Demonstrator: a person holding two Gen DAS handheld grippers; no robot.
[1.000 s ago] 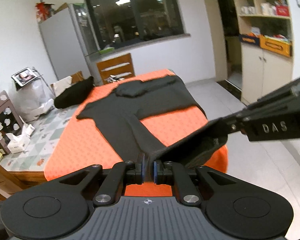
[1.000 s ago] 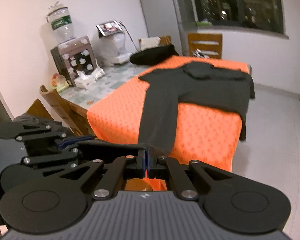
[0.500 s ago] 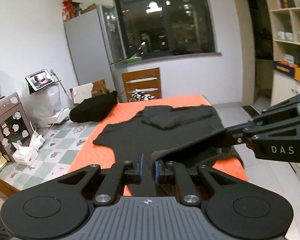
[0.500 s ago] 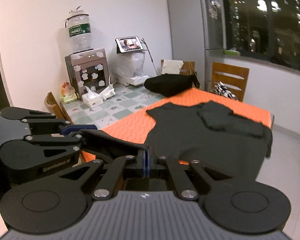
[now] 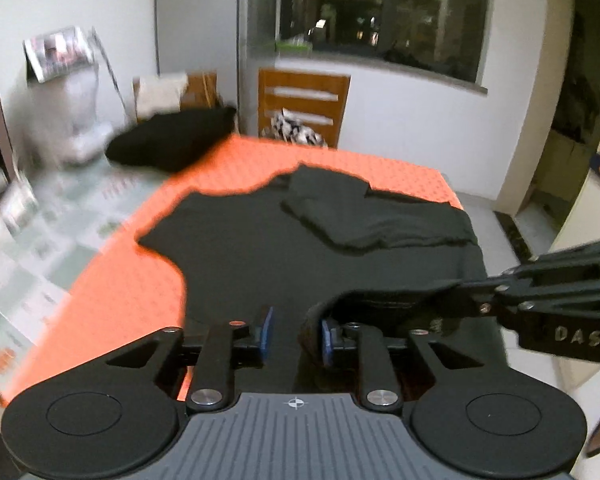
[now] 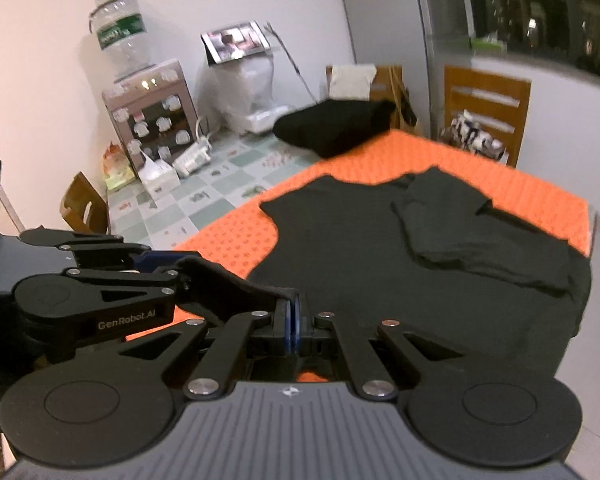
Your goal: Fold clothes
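My left gripper (image 5: pixel 294 334) was open; my right gripper (image 6: pixel 293 322), at three o'clock, pinched the black shirt (image 6: pixel 380 256) hem, which could slip and unfold.

Both wrist cams are held low and close over the worktop (image 5: pixel 116 304) near edge, aimed at 12 o'clock along the fingers; black garment (image 6: pixel 364 248) and orange cover (image 5: pixel 400 172) are shared.

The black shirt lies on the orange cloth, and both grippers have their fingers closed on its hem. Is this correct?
Not quite. Only the right gripper is closed on the hem of the black shirt. The left wrist view shows the left gripper with its fingers apart, holding nothing. The shirt does lie on the orange cloth.
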